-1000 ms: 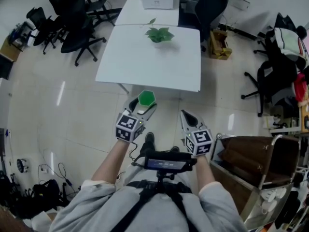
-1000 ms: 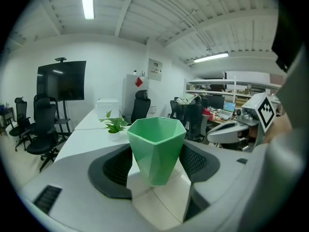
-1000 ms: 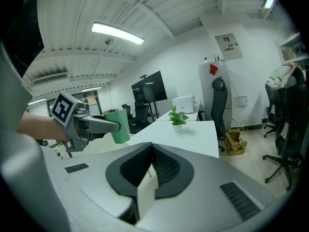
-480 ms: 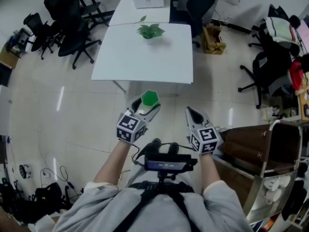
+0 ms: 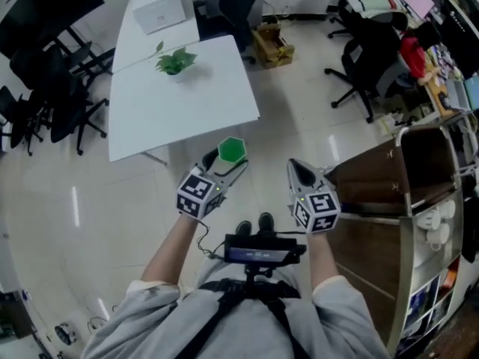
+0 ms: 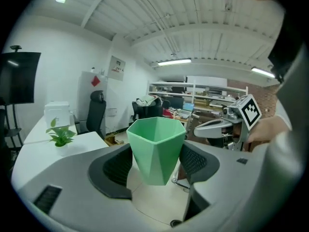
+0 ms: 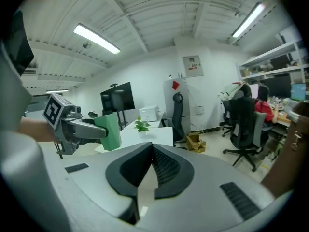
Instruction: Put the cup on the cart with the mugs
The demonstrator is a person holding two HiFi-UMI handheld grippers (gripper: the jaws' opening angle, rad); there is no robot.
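**Green cup held in the air, not on the cart**

The left gripper has its fingers clamped on both sides of the green cup. The cup is upright with its mouth up, and it hangs over the floor, not on any surface. It sits just off the near edge of the white tabletop, close to that edge's right corner.

The right gripper has its fingers pressed together with nothing between them. It is level with the left gripper and apart from it.

The cart stands on the right, and its left edge is just beside the right gripper. It has a brown top and a metal rail. The white mugs are on a lower level, behind the rail.

A strip of bare floor tiles runs between the tabletop's right edge and the cart's left edge. At its far end are a cardboard box and office chairs. A plant stands near the tabletop's far edge.
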